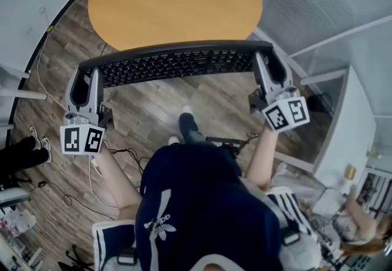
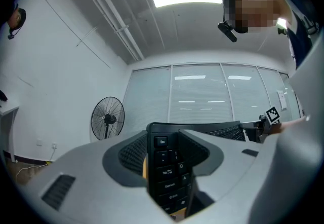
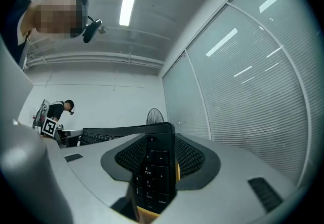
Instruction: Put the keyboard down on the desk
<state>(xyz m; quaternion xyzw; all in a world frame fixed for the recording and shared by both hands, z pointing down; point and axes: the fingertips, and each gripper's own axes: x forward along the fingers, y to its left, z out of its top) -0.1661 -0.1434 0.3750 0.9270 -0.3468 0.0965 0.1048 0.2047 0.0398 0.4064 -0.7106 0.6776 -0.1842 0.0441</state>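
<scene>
Both keyboard ends sit clamped in left gripper and right gripper, near desk.

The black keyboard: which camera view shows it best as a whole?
The head view: the full-length black keyboard spans from the left gripper to the right gripper, near the round wooden desk. The left gripper view shows mainly its Esc end between the jaws; the right gripper view, mainly its number-pad end.
</scene>
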